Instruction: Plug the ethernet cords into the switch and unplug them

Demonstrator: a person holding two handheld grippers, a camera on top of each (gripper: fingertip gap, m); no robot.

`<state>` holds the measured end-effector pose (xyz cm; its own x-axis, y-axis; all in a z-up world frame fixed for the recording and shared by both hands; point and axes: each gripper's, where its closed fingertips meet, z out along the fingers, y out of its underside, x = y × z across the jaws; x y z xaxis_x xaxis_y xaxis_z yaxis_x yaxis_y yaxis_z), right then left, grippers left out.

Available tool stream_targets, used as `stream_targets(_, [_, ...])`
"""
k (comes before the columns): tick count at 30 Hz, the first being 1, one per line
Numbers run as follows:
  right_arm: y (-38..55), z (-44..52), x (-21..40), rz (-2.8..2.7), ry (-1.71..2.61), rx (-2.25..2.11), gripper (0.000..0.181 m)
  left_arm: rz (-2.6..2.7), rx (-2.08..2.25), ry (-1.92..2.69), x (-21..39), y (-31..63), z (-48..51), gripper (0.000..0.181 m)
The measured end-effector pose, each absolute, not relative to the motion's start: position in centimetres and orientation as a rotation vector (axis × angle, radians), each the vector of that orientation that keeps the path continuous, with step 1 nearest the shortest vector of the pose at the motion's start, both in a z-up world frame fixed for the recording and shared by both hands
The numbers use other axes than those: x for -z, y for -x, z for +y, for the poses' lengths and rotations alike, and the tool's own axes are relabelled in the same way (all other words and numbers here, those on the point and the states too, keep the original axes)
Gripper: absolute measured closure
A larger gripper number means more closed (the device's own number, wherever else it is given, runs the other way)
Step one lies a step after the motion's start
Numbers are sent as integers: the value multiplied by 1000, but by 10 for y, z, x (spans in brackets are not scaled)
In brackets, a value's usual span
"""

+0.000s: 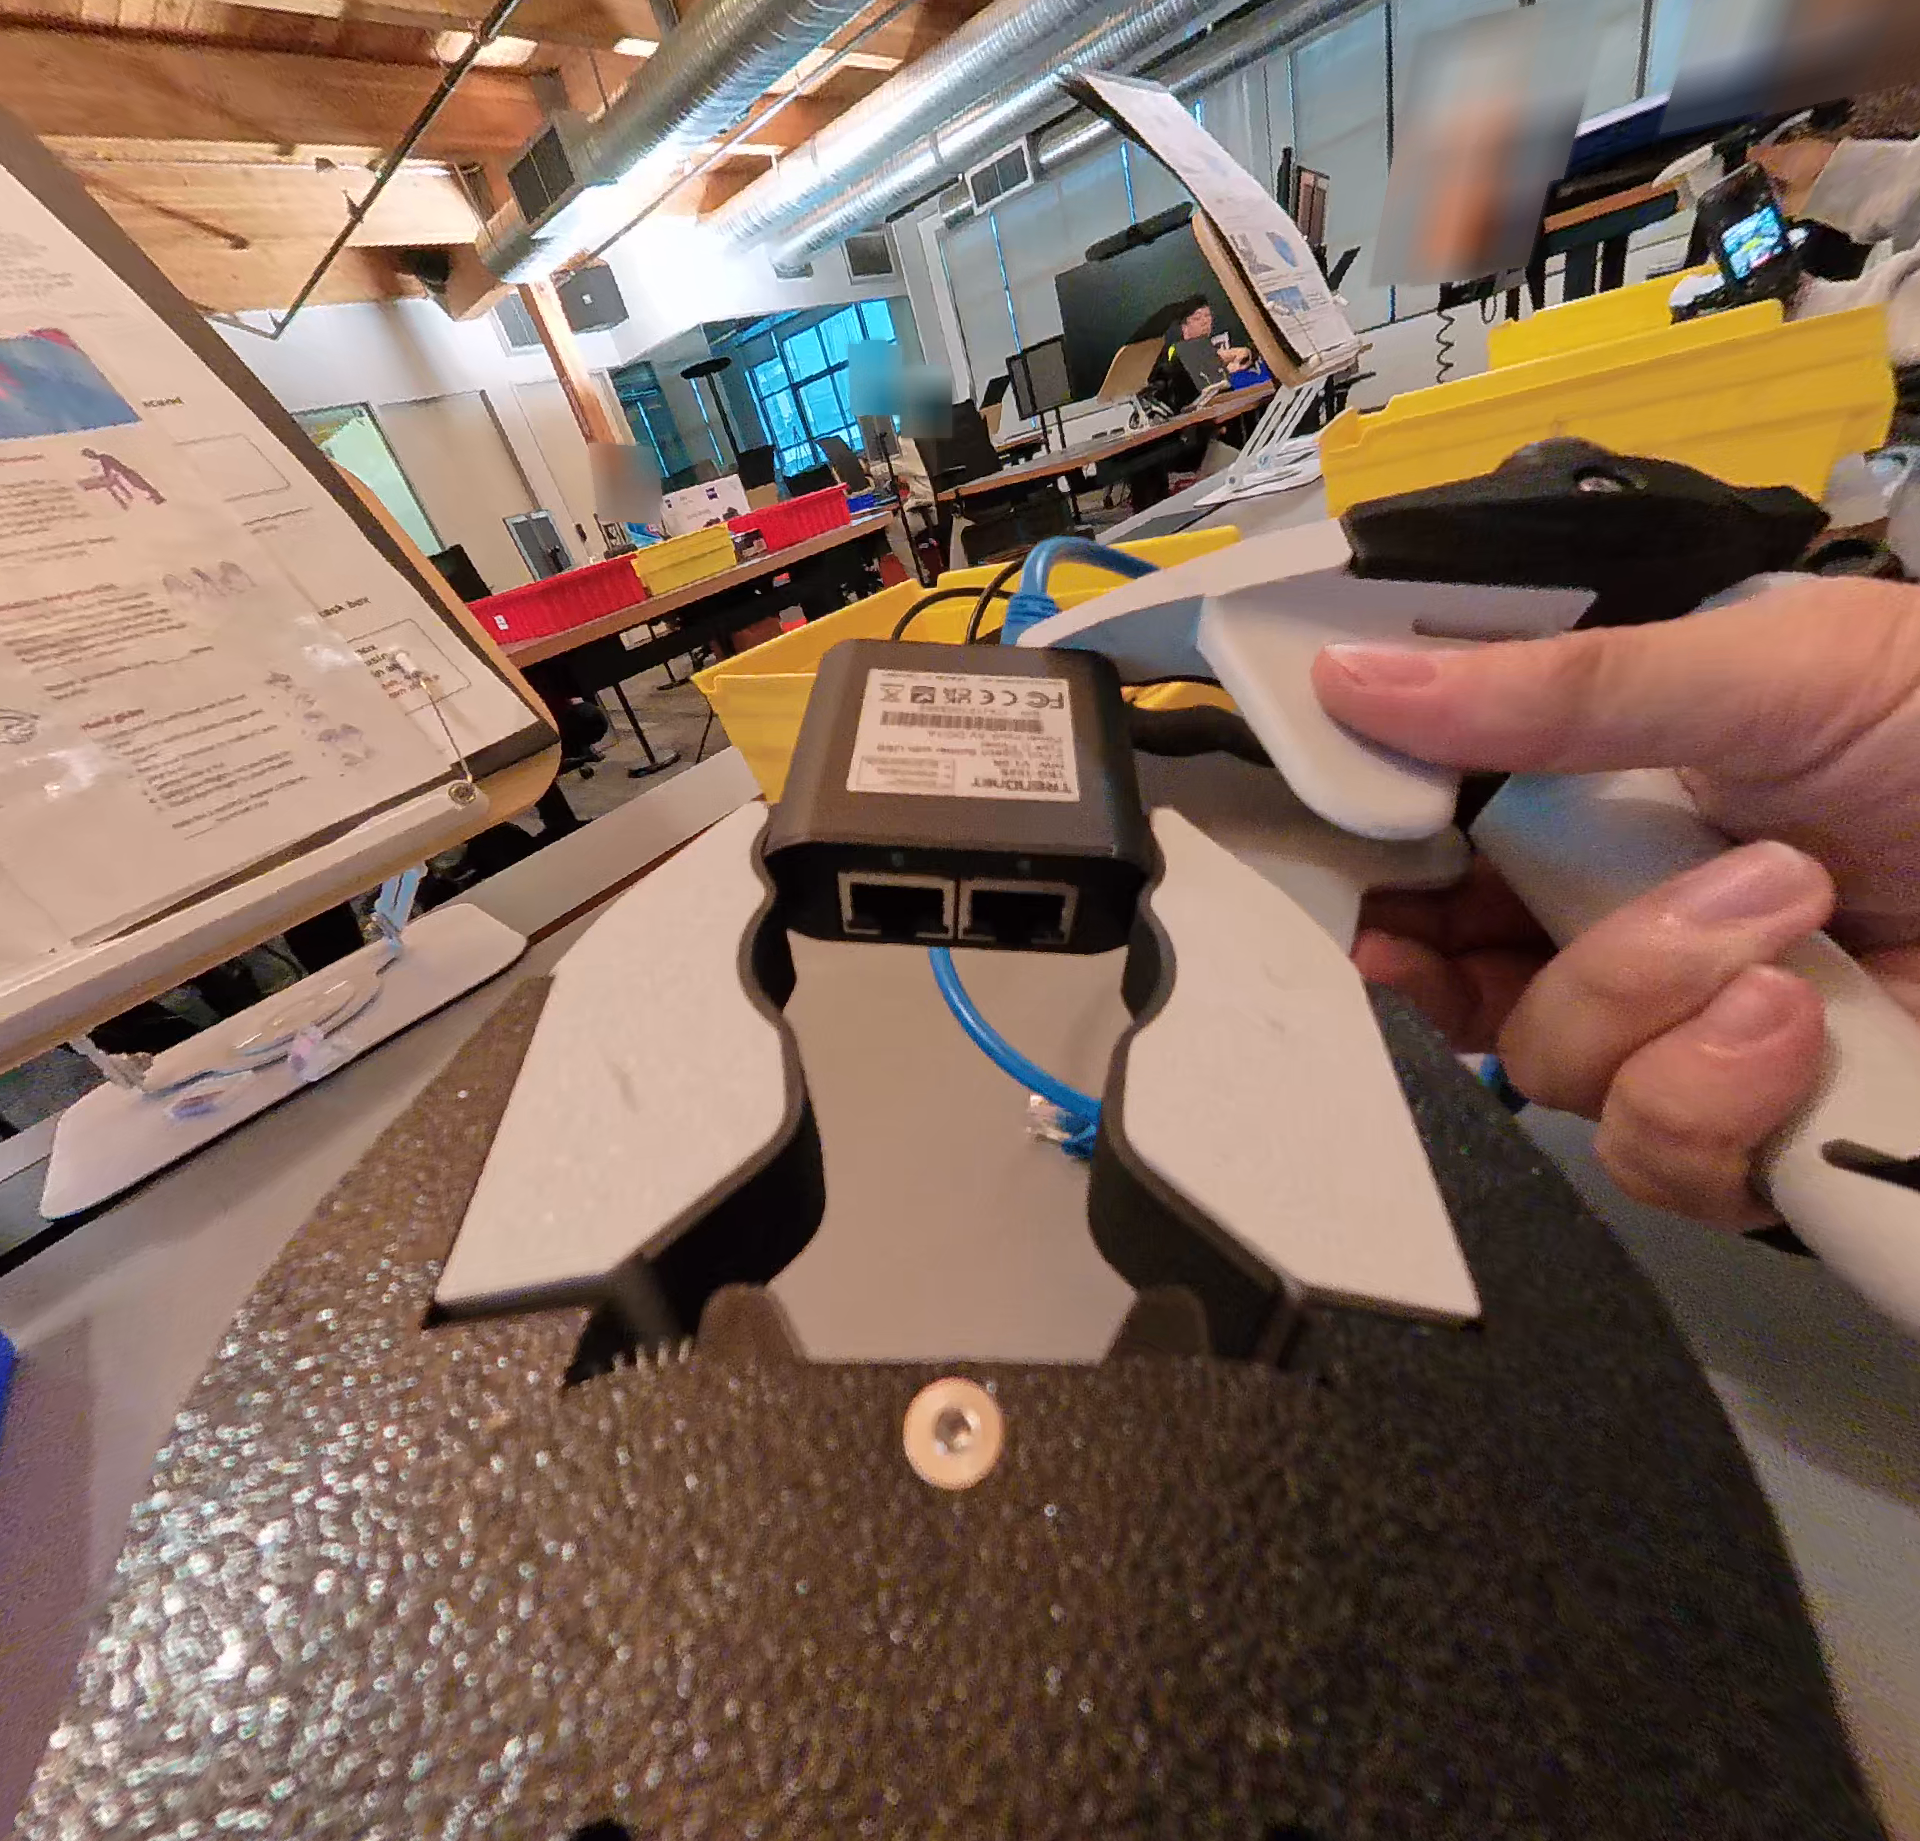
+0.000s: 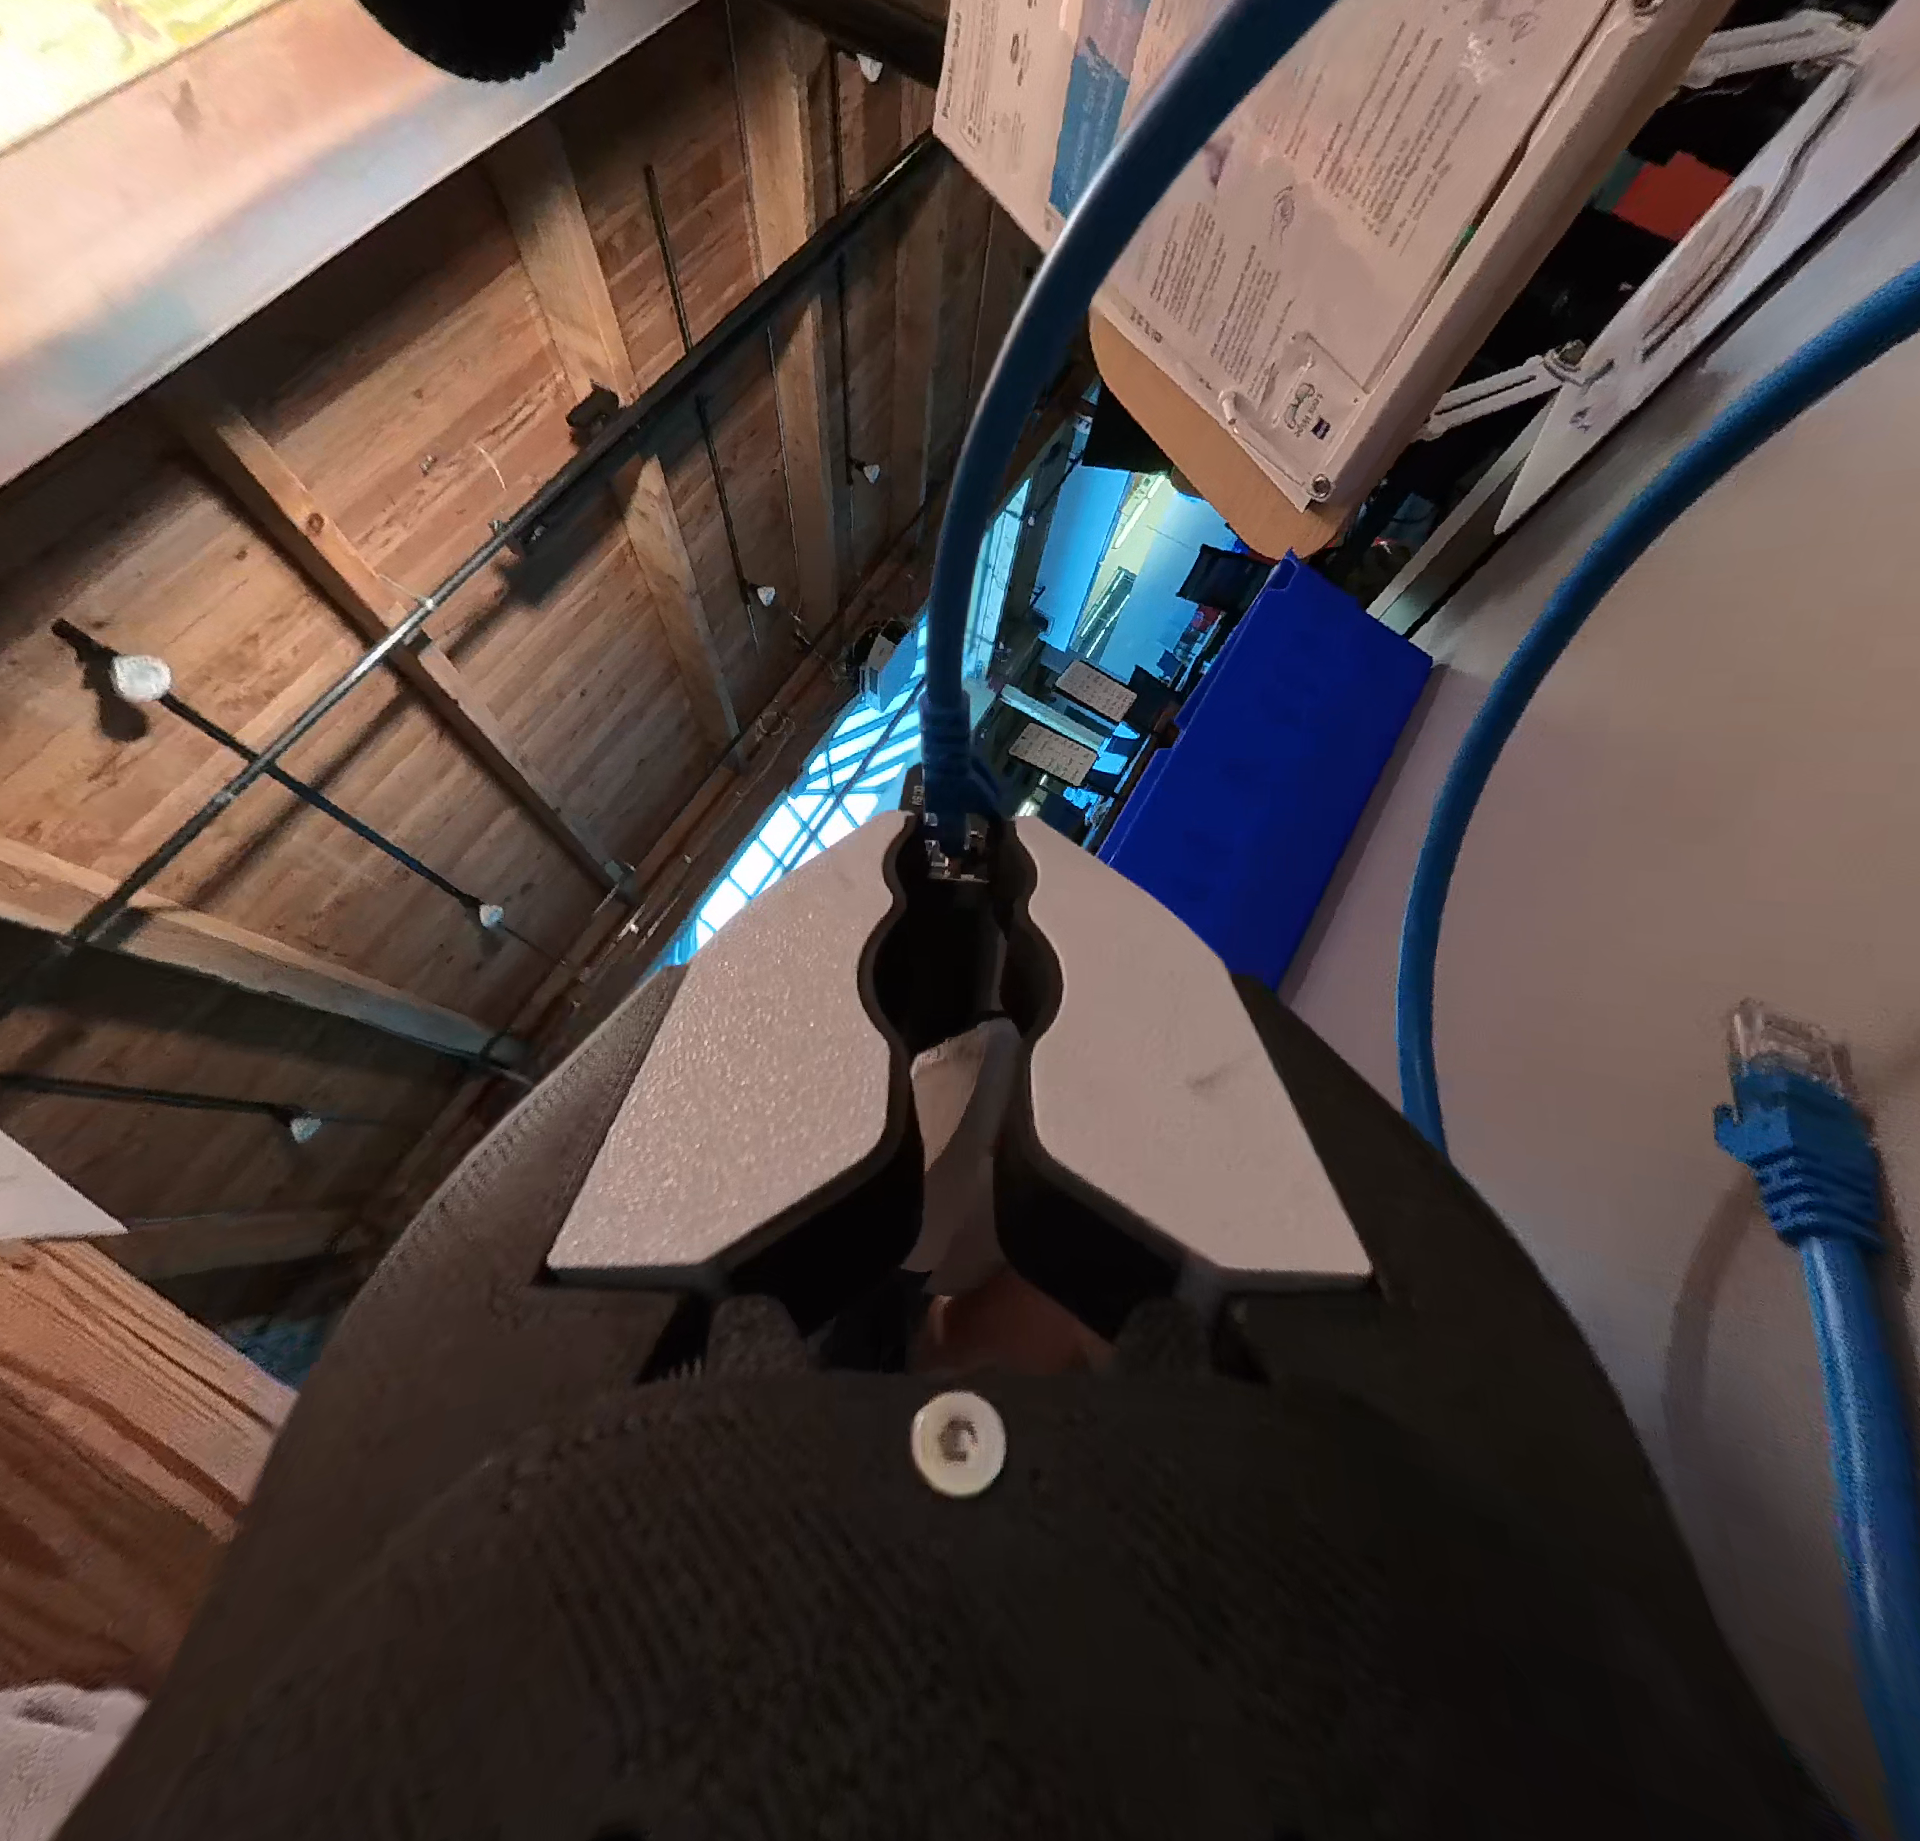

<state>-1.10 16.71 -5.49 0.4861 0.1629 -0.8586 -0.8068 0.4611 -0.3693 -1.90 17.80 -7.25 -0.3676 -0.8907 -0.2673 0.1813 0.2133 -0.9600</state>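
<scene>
My left gripper [image 1: 956,918] is shut on the black switch [image 1: 956,742], held label side up above the table. Two empty ports [image 1: 956,906] face this camera. A loose blue ethernet plug [image 1: 1062,1131] lies on the table under the switch. My right gripper [image 2: 958,846] is shut on another blue ethernet plug [image 2: 951,763], whose cord [image 2: 1049,285] arcs away. In the left wrist view the right gripper [image 1: 1195,596], held by a hand [image 1: 1662,856], reaches the switch's far side with that plug [image 1: 1039,596]. I cannot tell if it is seated.
A clipboard with printed sheets [image 1: 208,596] stands on a stand at the left. Yellow bins [image 1: 1621,420] sit behind the switch. A blue bin [image 2: 1268,783] and a second blue plug with its cord [image 2: 1787,1074] lie on the grey table [image 2: 1662,856]. The grippers are tip to tip, or close to it.
</scene>
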Motion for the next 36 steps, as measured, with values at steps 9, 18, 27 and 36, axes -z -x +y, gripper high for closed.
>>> stream_targets(9, [10, 176, 47, 710, 959, -643, 169, 1418, 1188, 700, 71, 15, 190, 120])
stream_targets(18, [8, 177, 46, 681, 961, -634, 169, 1388, 1240, 764, 72, 15, 190, 120])
stream_targets(27, [9, 177, 47, 743, 973, -730, 169, 1396, 1255, 741, 71, 17, 190, 120])
stream_targets(36, [8, 174, 54, 747, 1059, -694, 169, 1416, 1167, 708, 75, 15, 189, 120])
